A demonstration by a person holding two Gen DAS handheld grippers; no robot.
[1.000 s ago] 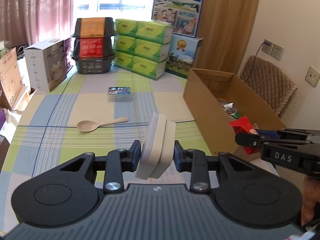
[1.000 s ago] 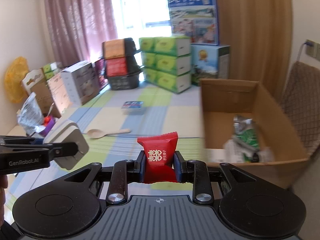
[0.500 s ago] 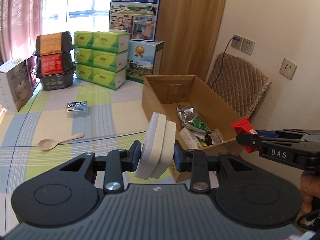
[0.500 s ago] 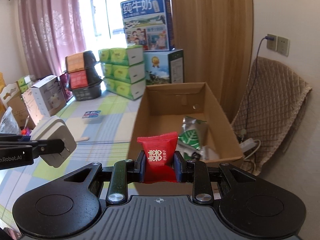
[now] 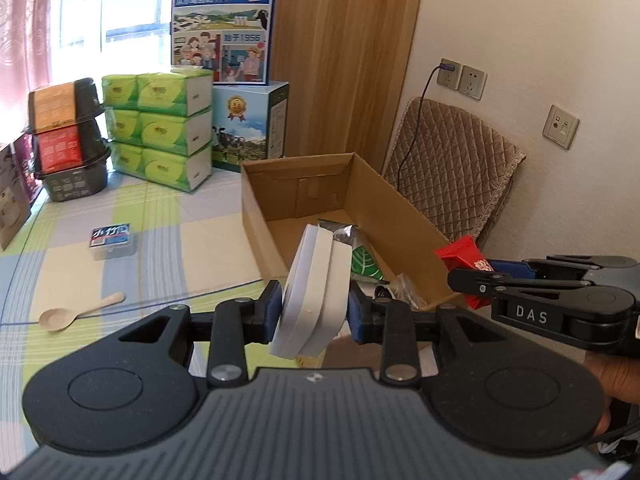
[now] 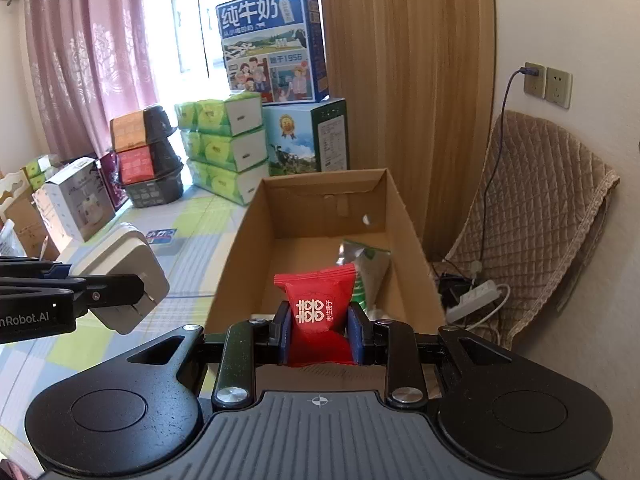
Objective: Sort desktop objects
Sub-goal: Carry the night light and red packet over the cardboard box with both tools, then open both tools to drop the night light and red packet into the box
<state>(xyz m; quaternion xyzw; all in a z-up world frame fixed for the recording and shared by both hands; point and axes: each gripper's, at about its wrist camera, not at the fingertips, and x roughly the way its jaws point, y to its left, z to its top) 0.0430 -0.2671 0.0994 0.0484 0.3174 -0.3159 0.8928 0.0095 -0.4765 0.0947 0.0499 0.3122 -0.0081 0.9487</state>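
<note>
Left wrist view: our left gripper [image 5: 315,307] has its fingers clamped on a white case [image 5: 312,294], tilted, raised at the near end of the cardboard box [image 5: 394,216]. A wooden spoon [image 5: 78,312] and small tin [image 5: 111,236] lie on the table [image 5: 192,240].

Right wrist view: our right gripper [image 6: 319,330] pinches a red candy packet [image 6: 318,308] over the box's near edge; a silver-green pouch [image 6: 366,270] lies inside.

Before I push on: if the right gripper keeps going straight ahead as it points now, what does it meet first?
Probably the box: the right gripper, shut on the candy, points into its open top, toward the green packet. Depth to the near wall is unclear.
</note>
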